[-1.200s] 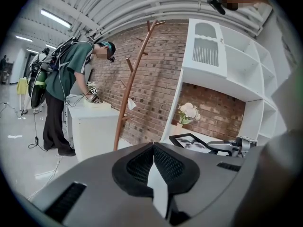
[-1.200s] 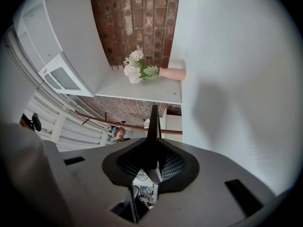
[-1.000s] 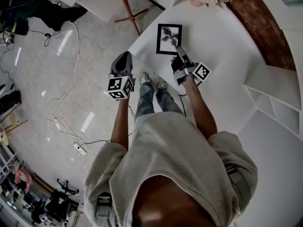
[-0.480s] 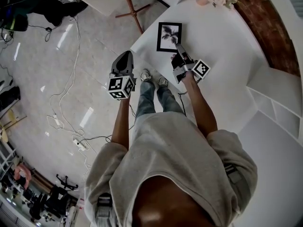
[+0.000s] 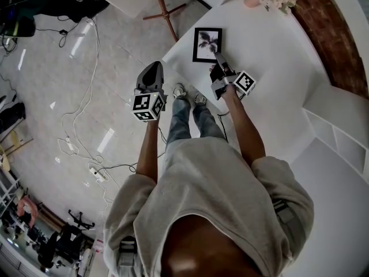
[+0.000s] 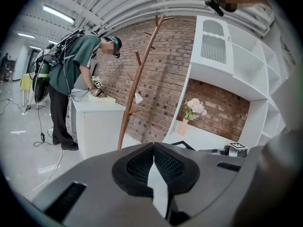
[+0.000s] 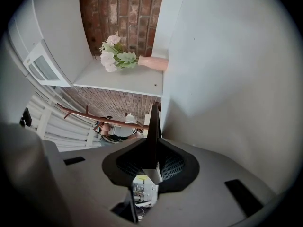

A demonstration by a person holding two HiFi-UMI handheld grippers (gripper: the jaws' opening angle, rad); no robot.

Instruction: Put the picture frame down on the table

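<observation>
My R gripper (image 5: 218,56) is clamped on the near edge of the picture frame (image 5: 207,43), pads pinching its thin black side. The frame lies about flat by the corner of the white table (image 5: 271,68); can't tell if it's touching the top. My L gripper (image 5: 152,67) hangs over the floor (image 5: 86,97) beside the table, jaws pressed together w/ nothing btwn them.

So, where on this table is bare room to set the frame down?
The widest bare patch of the table lies right of the picture frame, between the flower vase and the white shelves. It is crowded only at the vase corner and around the right tool.
</observation>
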